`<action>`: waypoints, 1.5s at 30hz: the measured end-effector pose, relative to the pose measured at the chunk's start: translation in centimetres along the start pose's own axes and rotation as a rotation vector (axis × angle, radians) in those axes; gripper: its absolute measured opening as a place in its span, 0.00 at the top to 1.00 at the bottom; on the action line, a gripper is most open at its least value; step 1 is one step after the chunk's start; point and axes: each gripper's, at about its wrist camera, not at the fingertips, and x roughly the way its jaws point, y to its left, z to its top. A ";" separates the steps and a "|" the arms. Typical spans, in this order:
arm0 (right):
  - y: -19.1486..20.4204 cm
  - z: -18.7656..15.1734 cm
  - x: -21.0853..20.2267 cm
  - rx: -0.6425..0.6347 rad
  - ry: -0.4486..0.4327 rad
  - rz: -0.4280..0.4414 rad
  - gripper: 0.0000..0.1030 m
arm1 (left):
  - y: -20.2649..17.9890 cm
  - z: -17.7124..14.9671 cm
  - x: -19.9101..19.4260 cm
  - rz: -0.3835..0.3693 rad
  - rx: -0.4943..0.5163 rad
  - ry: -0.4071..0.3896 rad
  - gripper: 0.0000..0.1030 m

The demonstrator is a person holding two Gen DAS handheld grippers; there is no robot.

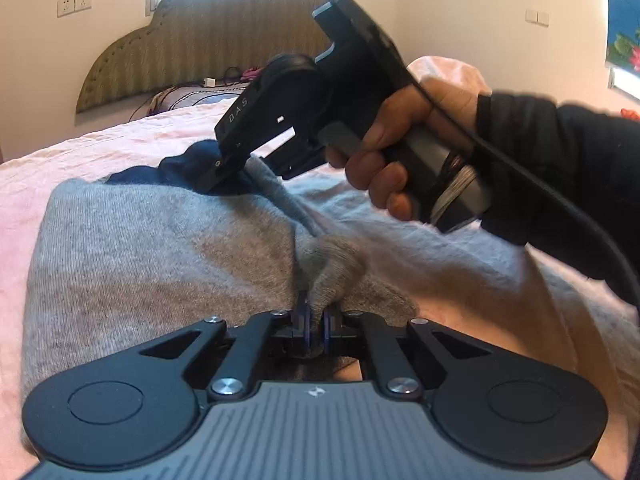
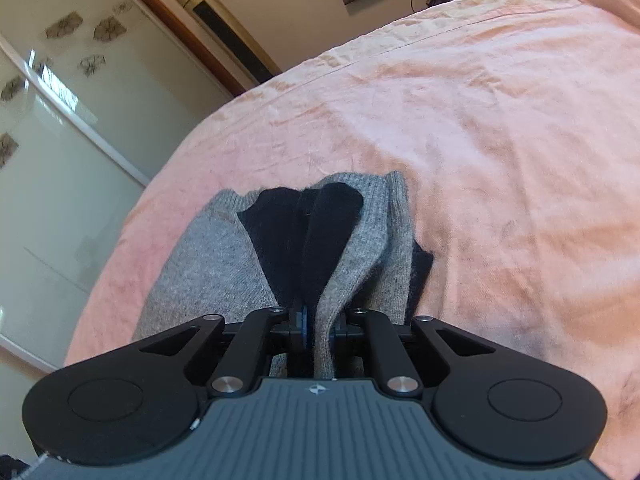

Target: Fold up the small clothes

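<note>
White letters "DAS" stand on the black side of the right gripper (image 1: 244, 162), at about ten o'clock from its handle.

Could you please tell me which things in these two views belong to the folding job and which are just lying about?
Part of the job:
- grey knit garment with dark navy part
- left gripper, jaws shut on it
- right gripper, jaws shut on it
- pink bedcover beneath

Just lying about:
- cables by the headboard
- wall sockets

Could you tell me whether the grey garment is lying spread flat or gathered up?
Gathered up: both grippers pinch bunched ridges of the grey garment above the pink bedcover.
</note>
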 end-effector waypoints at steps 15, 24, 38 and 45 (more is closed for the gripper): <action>-1.4 1.6 0.8 0.124 -0.076 -0.020 0.15 | 23.3 1.0 -2.8 -0.095 -0.730 -0.058 0.04; 0.6 1.1 2.3 0.024 -0.095 -0.029 0.74 | 25.9 1.2 5.3 -0.192 -0.886 0.102 0.74; 4.2 3.7 8.0 0.160 -0.089 0.046 0.35 | 33.1 1.2 -0.1 0.019 -0.823 0.056 0.48; 4.8 -4.2 2.3 0.174 0.023 0.108 0.31 | 29.2 -4.7 -4.0 -0.218 -0.885 0.037 0.34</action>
